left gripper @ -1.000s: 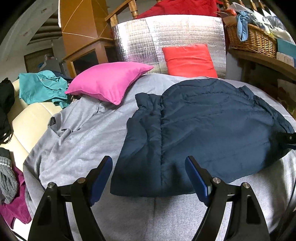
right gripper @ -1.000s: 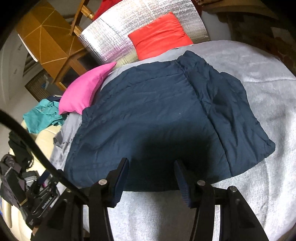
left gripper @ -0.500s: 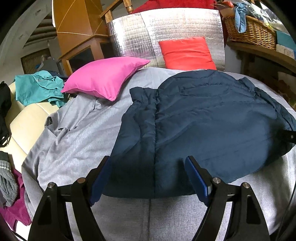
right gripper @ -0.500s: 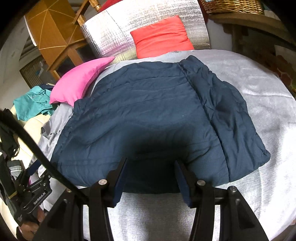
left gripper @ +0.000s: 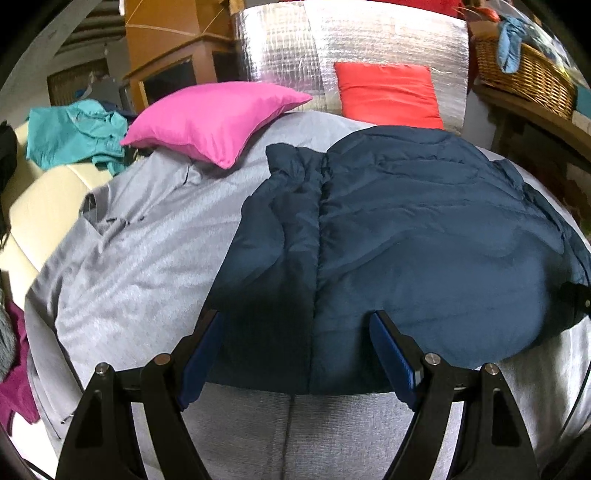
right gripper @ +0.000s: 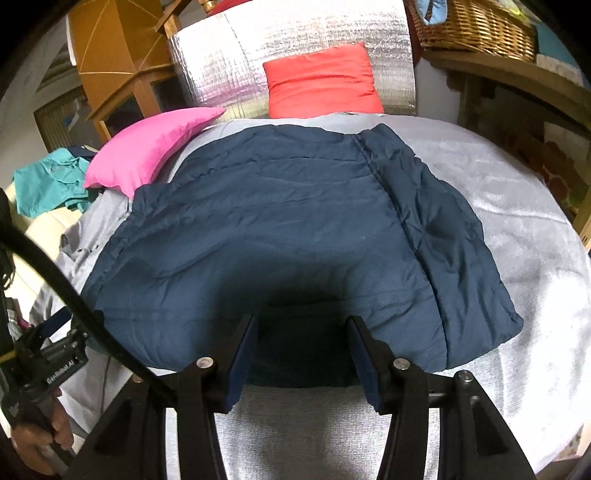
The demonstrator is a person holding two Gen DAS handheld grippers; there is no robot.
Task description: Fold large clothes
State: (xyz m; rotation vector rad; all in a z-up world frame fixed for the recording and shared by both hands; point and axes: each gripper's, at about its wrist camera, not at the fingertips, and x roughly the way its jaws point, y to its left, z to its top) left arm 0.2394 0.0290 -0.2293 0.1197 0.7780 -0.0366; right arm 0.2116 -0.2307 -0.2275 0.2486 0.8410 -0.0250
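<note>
Navy jacket [left gripper: 424, 240] flat — hem between both jaws, ungripped

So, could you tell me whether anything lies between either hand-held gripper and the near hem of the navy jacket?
Nothing visible does. The left hand-held gripper and right hand-held gripper both hang open over the navy jacket's near hem.

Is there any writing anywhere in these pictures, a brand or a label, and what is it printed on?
"GenRobot.AI": white letters on the side of the black left tool, seen at the left edge of the right wrist view, with a hand holding it.
A small white mark lower on the same tool: too small to read.
Nothing readable on the navy jacket, the pink pillow, the red cushion or the wicker basket.
</note>
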